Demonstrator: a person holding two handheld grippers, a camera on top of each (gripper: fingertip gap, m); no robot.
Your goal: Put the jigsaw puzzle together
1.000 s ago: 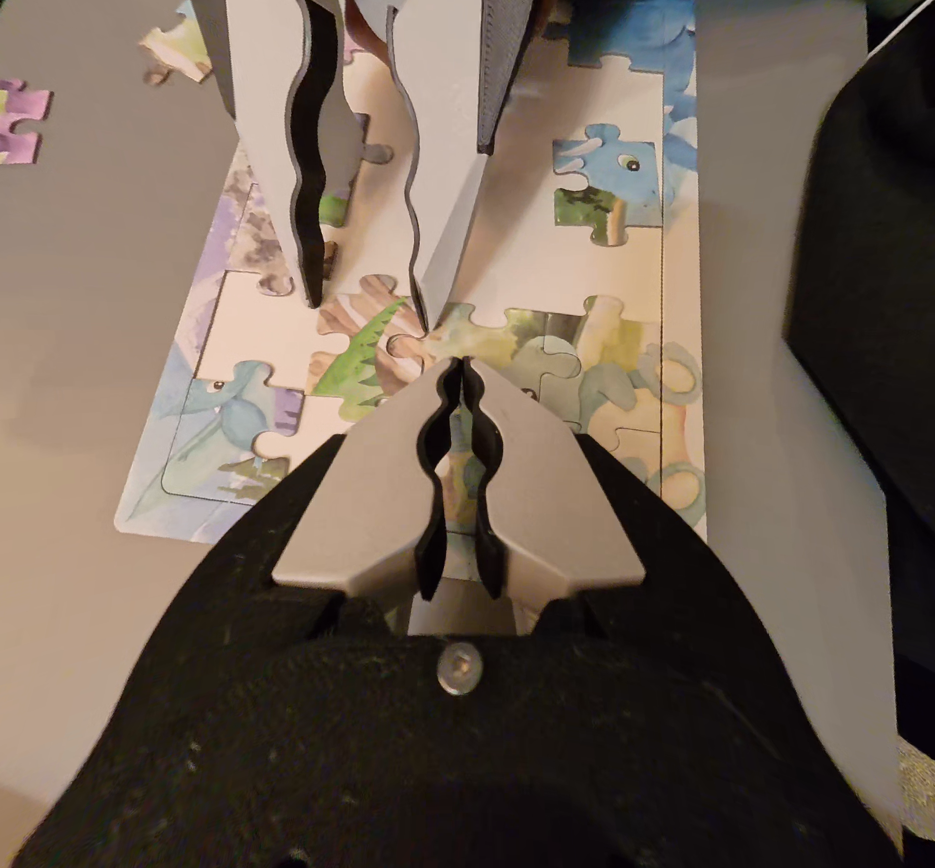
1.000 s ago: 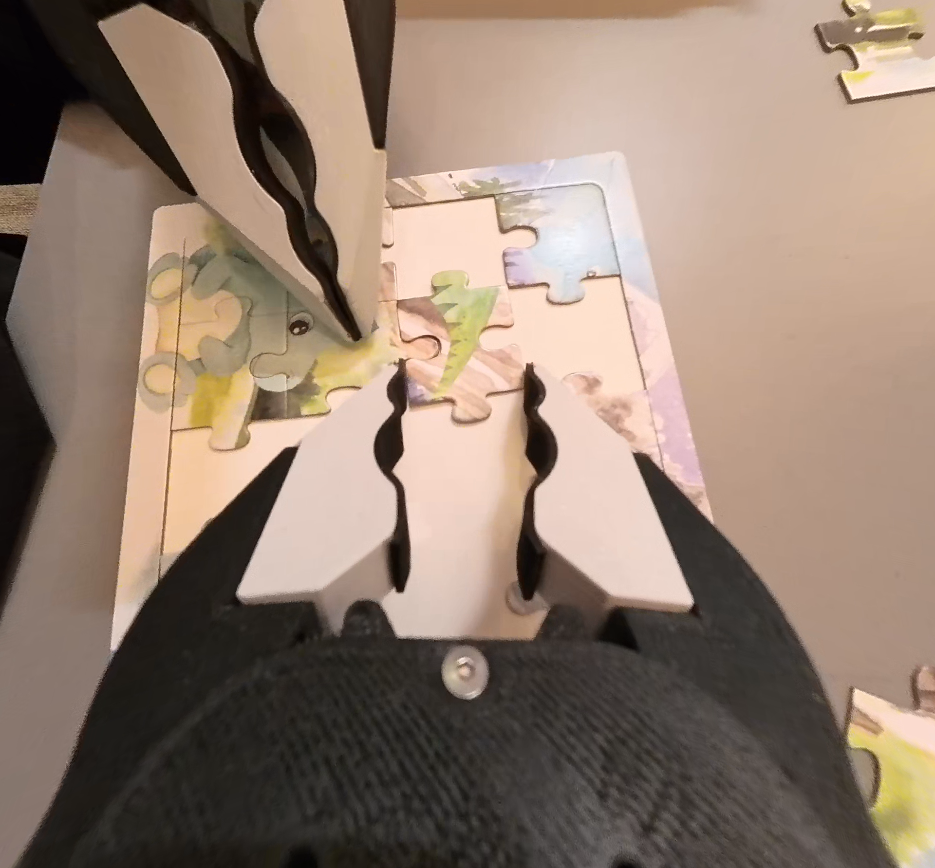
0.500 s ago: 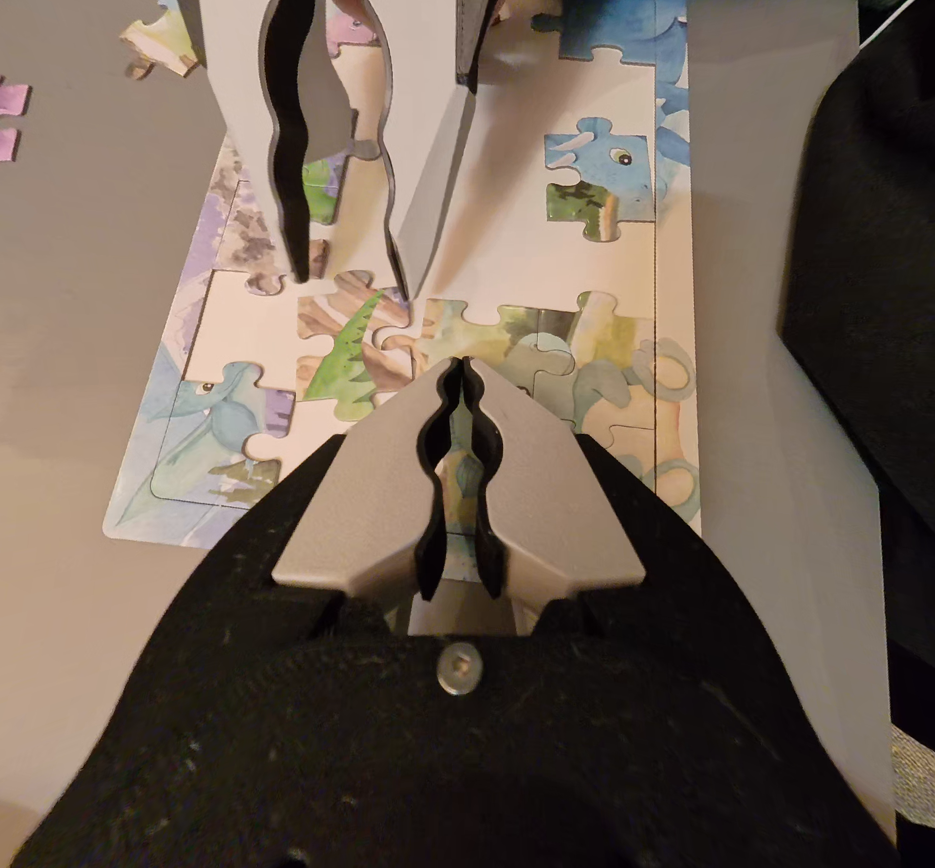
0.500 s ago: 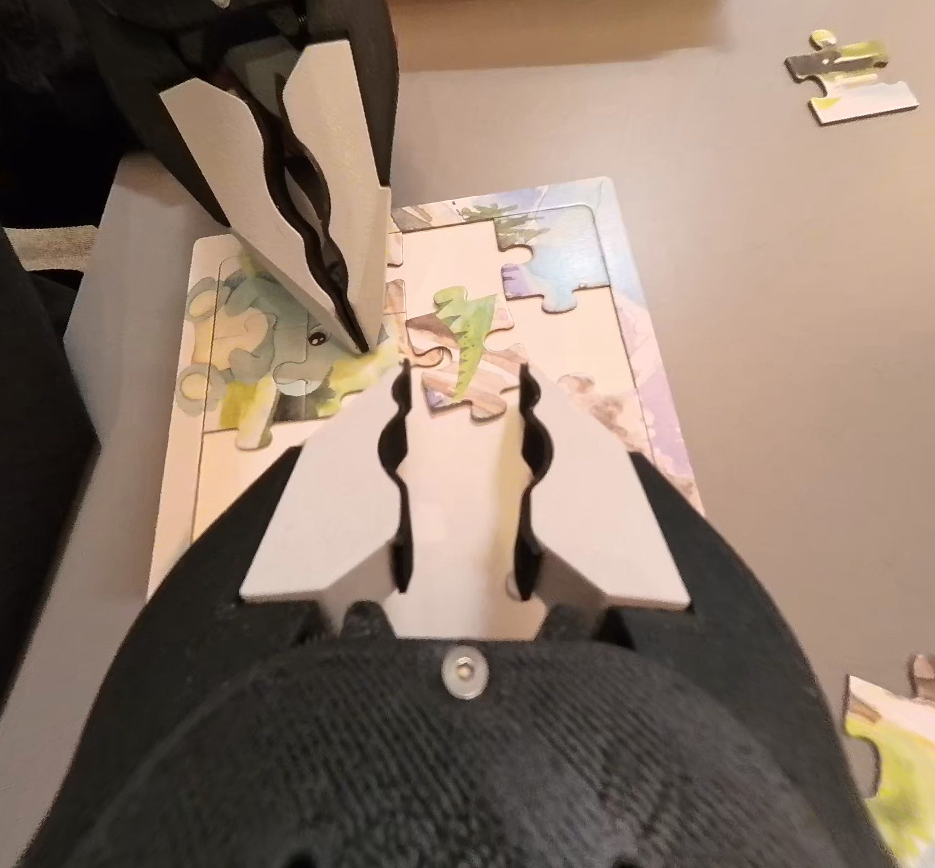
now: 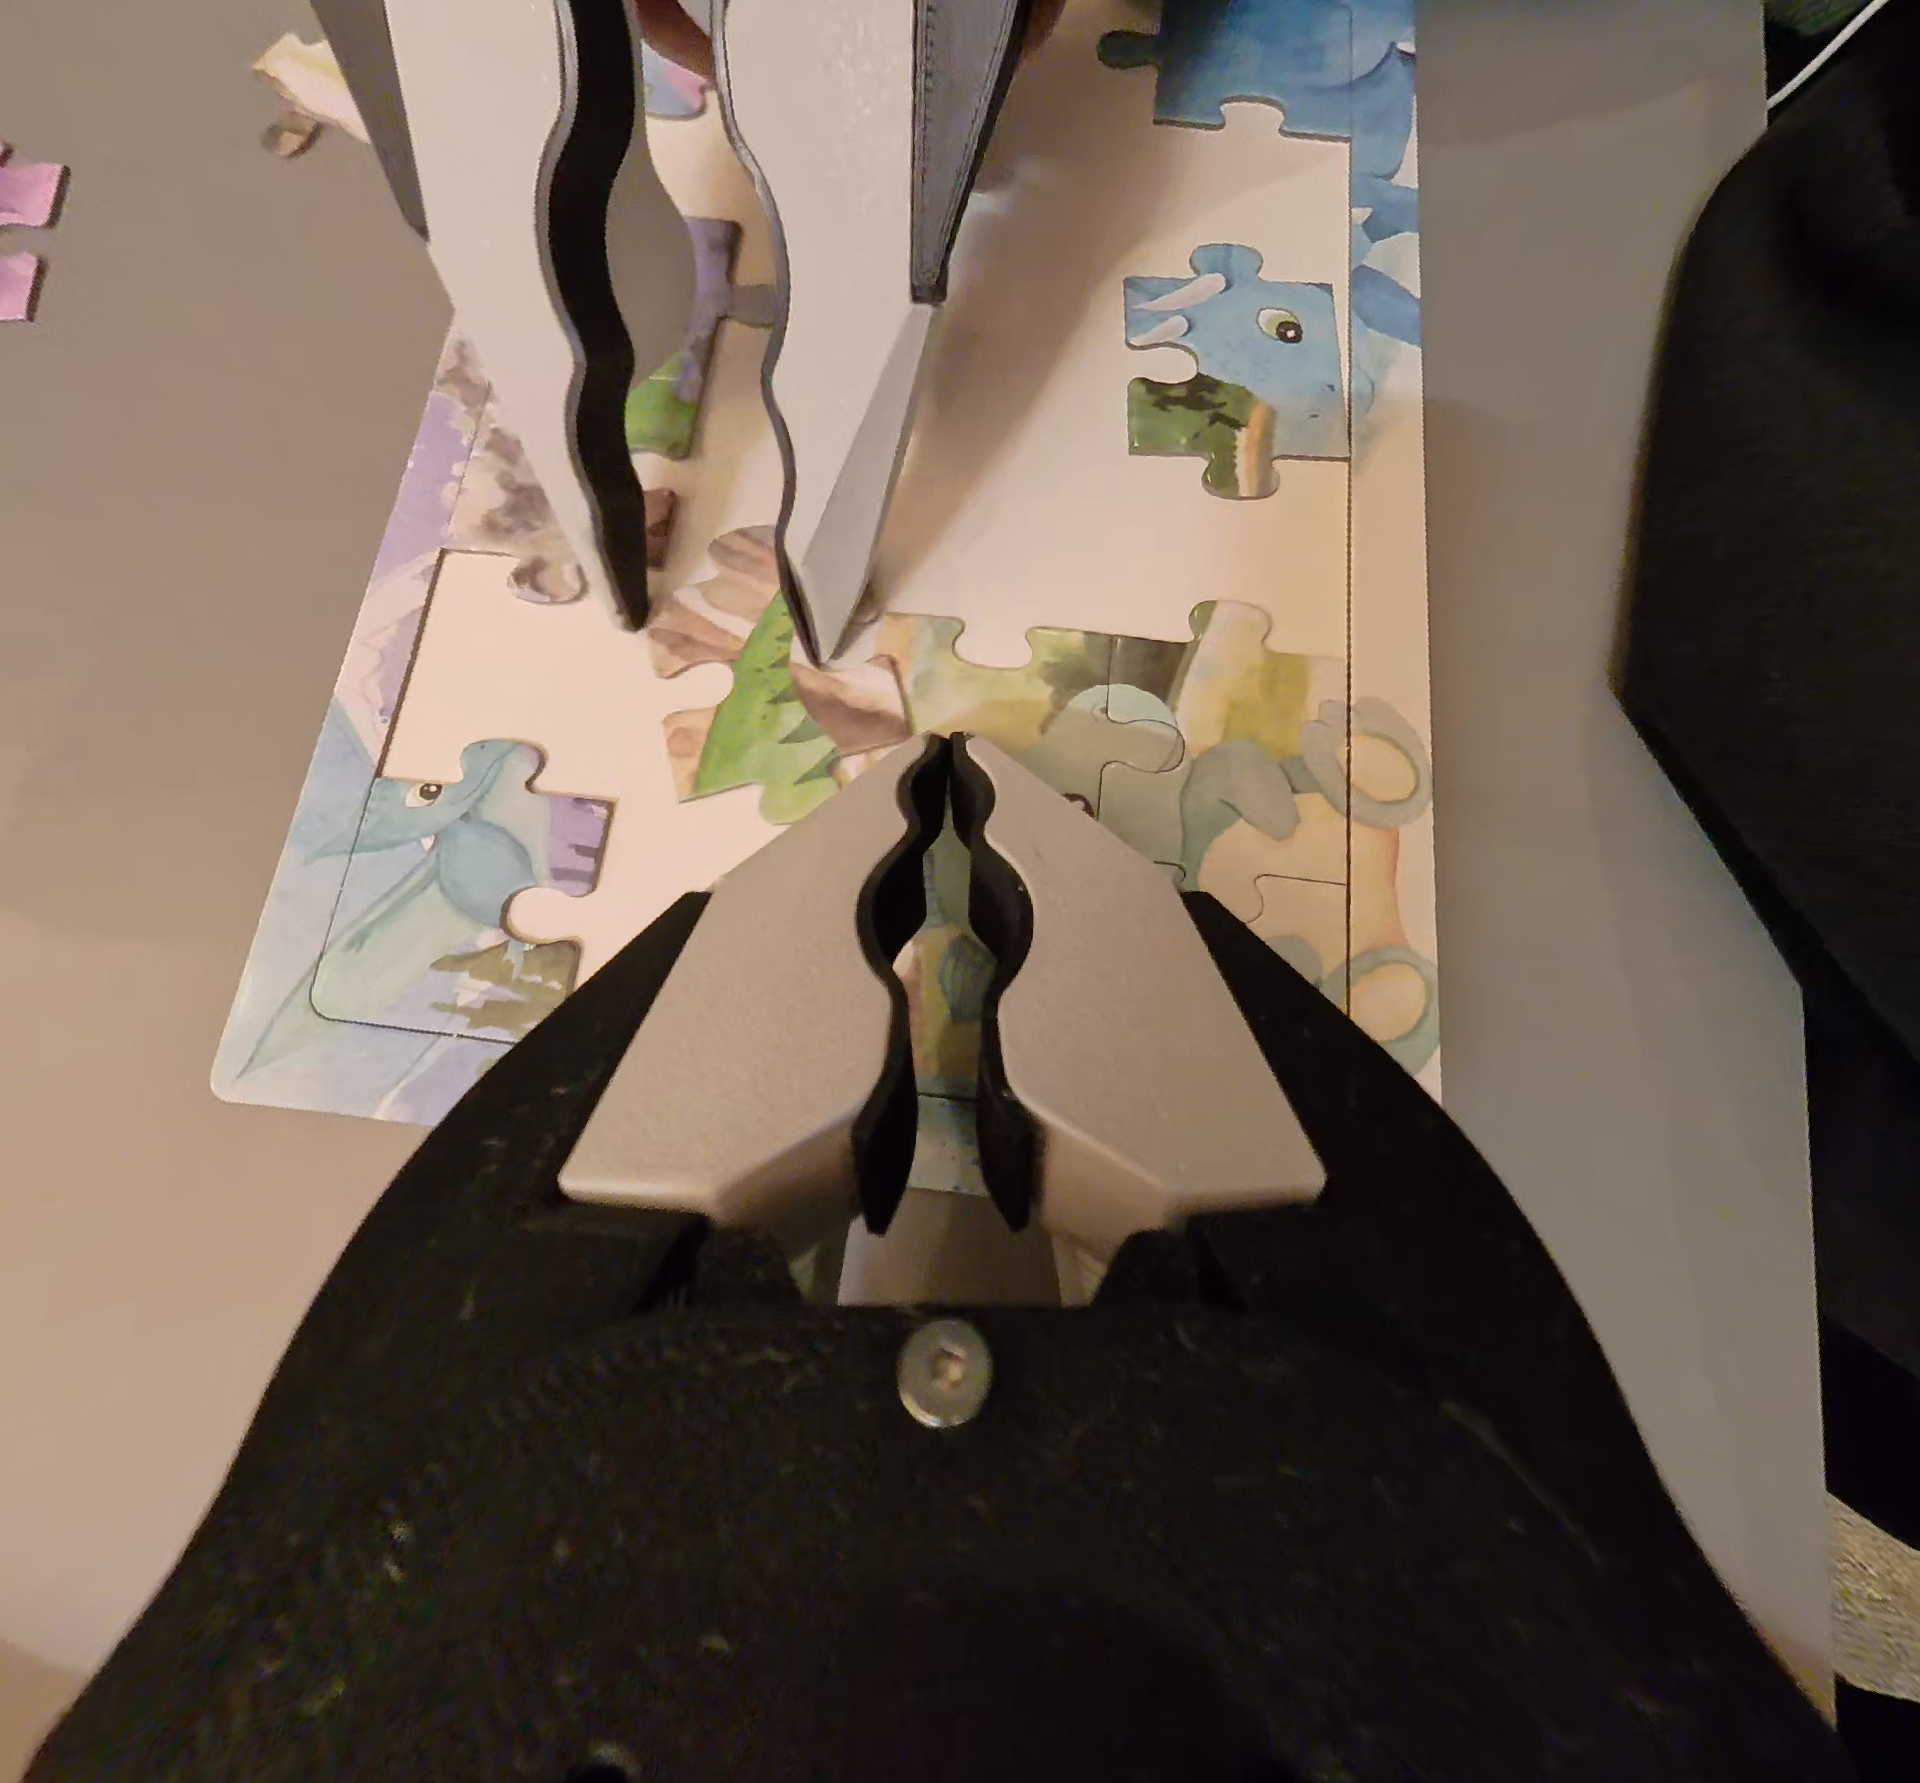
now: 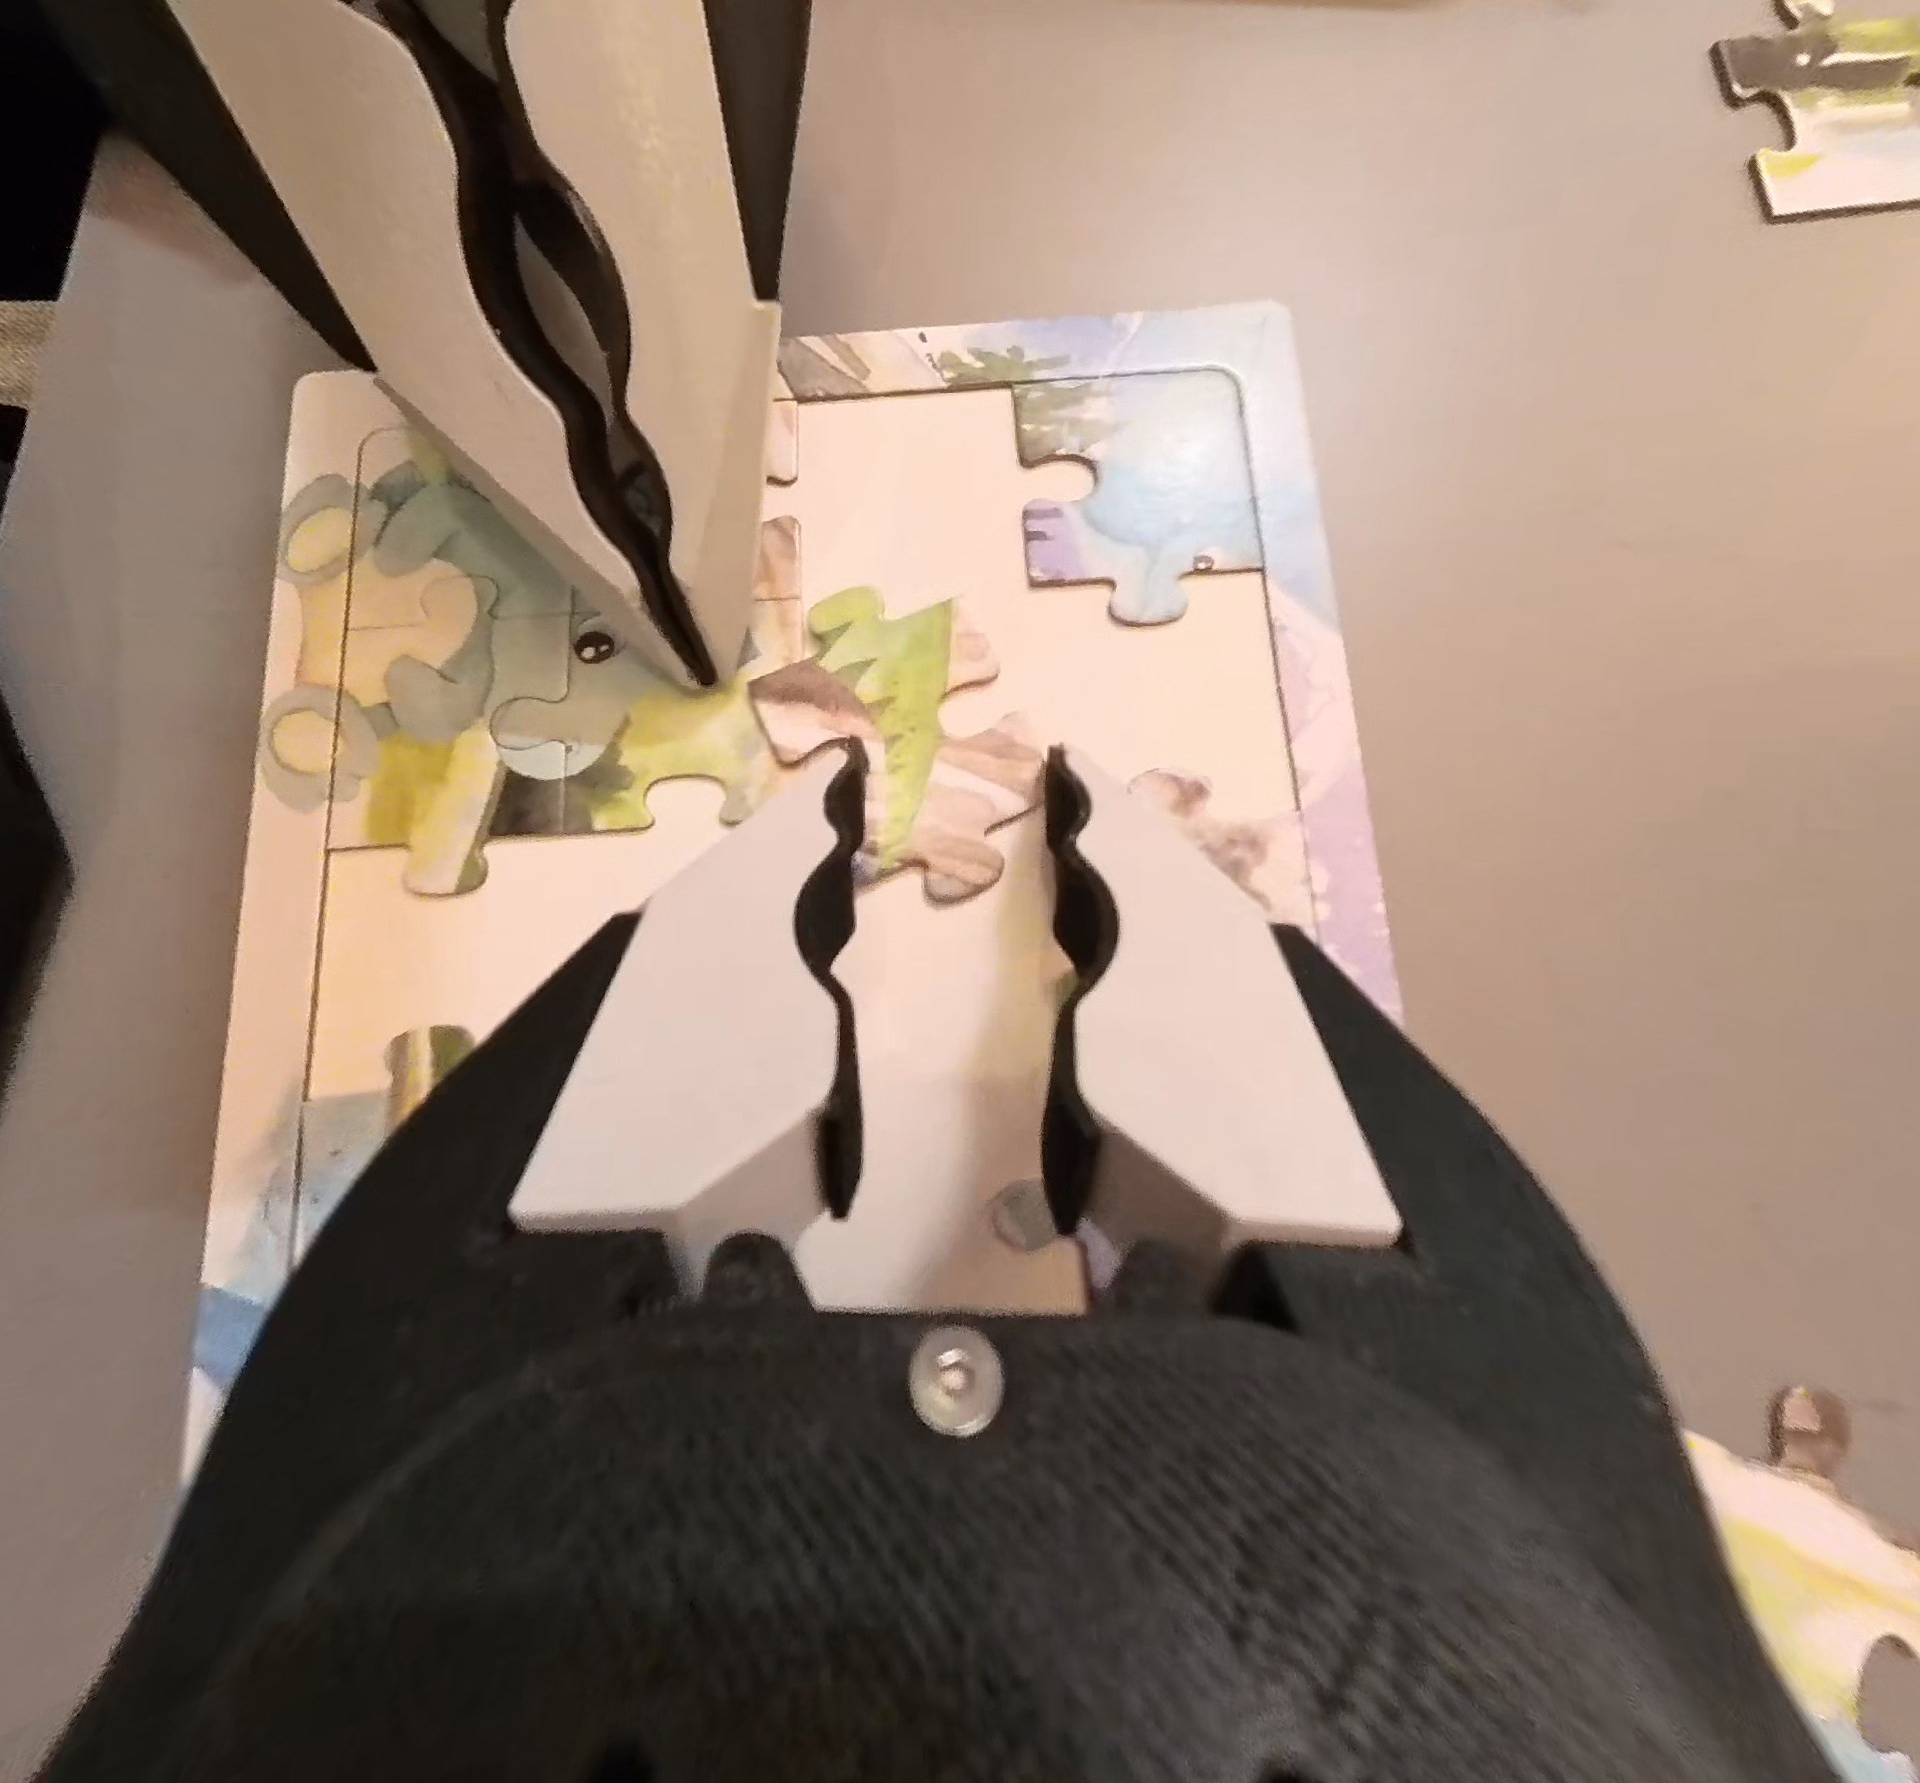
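The puzzle tray [image 5: 1039,486] lies on a grey table and also shows in the right wrist view [image 6: 914,486]. A loose green-tree piece [image 5: 790,715] sits slightly turned in the middle of it, beside the joined teal-dinosaur pieces [image 5: 1195,746]. My left gripper [image 5: 951,741] is shut and empty, its tip pressing on the yellow-green piece [image 6: 675,725] at the joint. My right gripper [image 6: 954,751] is open, its fingertips [image 5: 634,616] straddling the far side of the green-tree piece [image 6: 894,684].
A blue dinosaur piece [image 5: 1236,372] and a corner piece [image 5: 457,860] sit in the tray. Loose pieces lie on the table: purple [image 5: 21,195], one at the far right [image 6: 1829,102], one near [image 6: 1818,1546]. A black object [image 5: 1787,486] borders the table edge.
My right gripper pulled up and back, then came down again around the green-tree piece. The piece has turned slightly and sits closer to the joined pieces. The left gripper stays shut in place.
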